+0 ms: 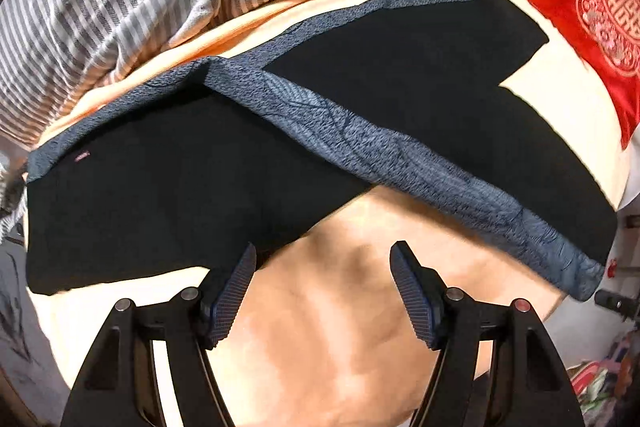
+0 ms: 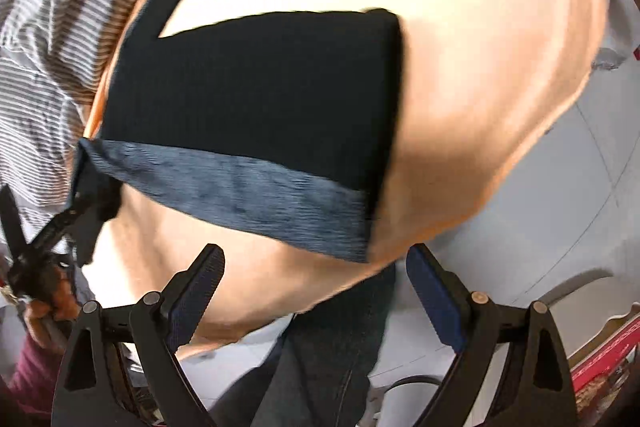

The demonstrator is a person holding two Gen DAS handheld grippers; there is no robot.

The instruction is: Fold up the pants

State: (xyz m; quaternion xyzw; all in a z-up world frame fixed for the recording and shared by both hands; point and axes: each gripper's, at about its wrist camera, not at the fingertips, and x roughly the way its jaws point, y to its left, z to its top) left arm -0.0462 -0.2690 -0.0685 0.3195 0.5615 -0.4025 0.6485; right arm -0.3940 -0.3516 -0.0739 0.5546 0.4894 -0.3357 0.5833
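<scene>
On the bed (image 1: 320, 347), covered with a peach sheet, the black pants (image 1: 160, 187) lie flat, with a blue-grey band along their edges. I judge that folding is under way but not finished: the two legs cross each other and one long piece lies over the other.

Left gripper (image 1: 322, 293) hangs over bare sheet, its jaws apart and holding nothing; the nearest pants edge is at about 11 o'clock, just beside the left finger. Right gripper (image 2: 314, 291) also has its jaws apart and empty; the folded end of the pants (image 2: 256, 107) lies at 12 o'clock, near but not touching.

Next move probably needs each gripper to pinch an edge or corner and carry it over evenly.
</scene>
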